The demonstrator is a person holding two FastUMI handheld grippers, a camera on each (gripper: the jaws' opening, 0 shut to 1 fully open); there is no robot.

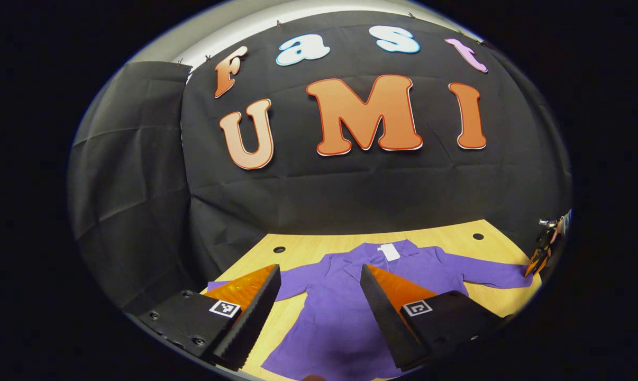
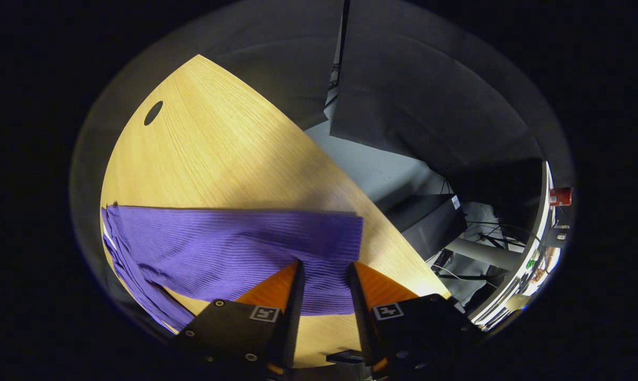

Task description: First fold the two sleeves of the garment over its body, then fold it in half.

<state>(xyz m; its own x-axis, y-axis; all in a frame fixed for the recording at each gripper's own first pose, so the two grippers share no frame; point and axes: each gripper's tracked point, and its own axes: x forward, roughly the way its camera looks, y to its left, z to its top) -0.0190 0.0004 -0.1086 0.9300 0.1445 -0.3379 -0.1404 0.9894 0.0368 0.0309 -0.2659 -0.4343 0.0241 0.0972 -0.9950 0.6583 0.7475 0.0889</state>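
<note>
**A:** Checked the purple top (image 1: 345,296) yet? Lay spread flat on the table (image 2: 202,148), white tag (image 1: 389,252) at the far edge, both sleeves stretched out sideways.

**B:** Yep. Found the right gripper (image 2: 324,264) down at the very end of the right sleeve (image 2: 229,248), jaws narrowed and straddling the cuff (image 2: 345,238) near its lower corner. Couldn't tell whether pinching cloth or just parked either side of it. Looked flat and unbunched in the gap, for what that's worth.

**A:** And the left gripper (image 1: 319,269)? Hovered above the body of the top, jaws released and wide apart, holding nothing. Spotted the right gripper from there too, far off at the sleeve tip.

**B:** Reckoned the right-sleeve fold as the step in hand, then. Nothing folded over so far, going by how flat it all lay.

**A:** Noticed the bit that matters? Ran long and straight from the cuff towards the body, so from those jaws the body lay along the sleeve's own length.

**B:** Right, so would probably need lifting and carrying back along that same line, inward over the chest, not off to one side.

**A:** Agreed. Put the right gripper as the nearer one by far, touching or just beside that cuff. Placed the left well apart from it, closer to the other sleeve (image 1: 293,286).
</note>
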